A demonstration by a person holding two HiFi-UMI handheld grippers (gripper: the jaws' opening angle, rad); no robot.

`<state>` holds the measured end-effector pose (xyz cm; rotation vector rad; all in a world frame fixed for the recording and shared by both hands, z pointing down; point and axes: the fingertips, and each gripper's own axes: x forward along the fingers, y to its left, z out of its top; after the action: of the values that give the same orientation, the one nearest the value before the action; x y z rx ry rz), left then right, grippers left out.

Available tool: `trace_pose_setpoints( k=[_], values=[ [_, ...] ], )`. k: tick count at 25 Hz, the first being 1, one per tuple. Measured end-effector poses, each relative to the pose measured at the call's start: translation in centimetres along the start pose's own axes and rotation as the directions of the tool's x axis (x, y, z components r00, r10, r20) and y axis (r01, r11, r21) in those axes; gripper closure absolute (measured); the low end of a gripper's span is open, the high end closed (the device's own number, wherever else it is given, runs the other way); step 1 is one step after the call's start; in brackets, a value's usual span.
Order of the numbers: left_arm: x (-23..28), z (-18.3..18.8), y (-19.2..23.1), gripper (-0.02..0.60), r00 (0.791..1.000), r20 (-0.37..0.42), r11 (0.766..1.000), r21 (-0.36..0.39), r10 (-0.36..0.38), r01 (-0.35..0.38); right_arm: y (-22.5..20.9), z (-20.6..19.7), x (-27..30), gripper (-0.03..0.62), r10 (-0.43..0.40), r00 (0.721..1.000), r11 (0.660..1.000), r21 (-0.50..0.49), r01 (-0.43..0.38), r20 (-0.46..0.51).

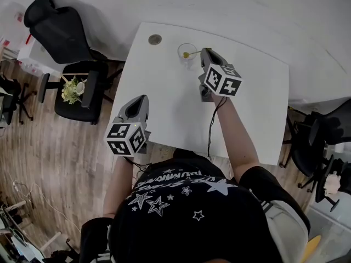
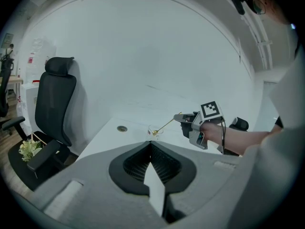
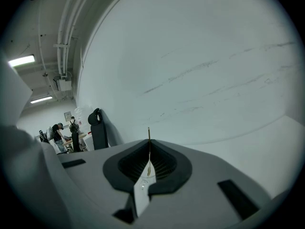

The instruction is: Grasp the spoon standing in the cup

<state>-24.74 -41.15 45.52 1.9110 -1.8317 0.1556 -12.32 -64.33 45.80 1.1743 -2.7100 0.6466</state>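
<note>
Soft, even overhead light is cast; long fluorescent ceiling strips (image 3: 21, 60) are seen glowing at far left. The white rectangular tabletop (image 1: 164, 103) is brightly lit. Both gripper views are curved and darkly vignetted at the edges.

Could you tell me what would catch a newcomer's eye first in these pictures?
The right tool near the white table's far edge is shut on the handle of a gold spoon whose bowl sits in a clear glass cup. The left tool hovers shut and empty over the near left corner.
</note>
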Motion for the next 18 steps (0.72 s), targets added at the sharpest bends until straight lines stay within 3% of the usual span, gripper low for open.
trace_pose_setpoints(
  k=[10, 18],
  values=[
    [-2.6, 0.5, -1.0, 0.574, 0.998, 0.04, 0.999, 0.011, -0.048, 0.047, 2.1, 2.7, -4.4, 0.577, -0.013, 0.997, 1.0, -0.017, 0.014, 0.079],
    [-6.0, 0.0, -1.3, 0.574, 0.995, 0.07, 0.997, 0.024, -0.075, 0.073, 4.4, 1.5, -8.5, 0.577, -0.032, 0.995, 0.999, -0.014, 0.033, 0.1]
  ],
)
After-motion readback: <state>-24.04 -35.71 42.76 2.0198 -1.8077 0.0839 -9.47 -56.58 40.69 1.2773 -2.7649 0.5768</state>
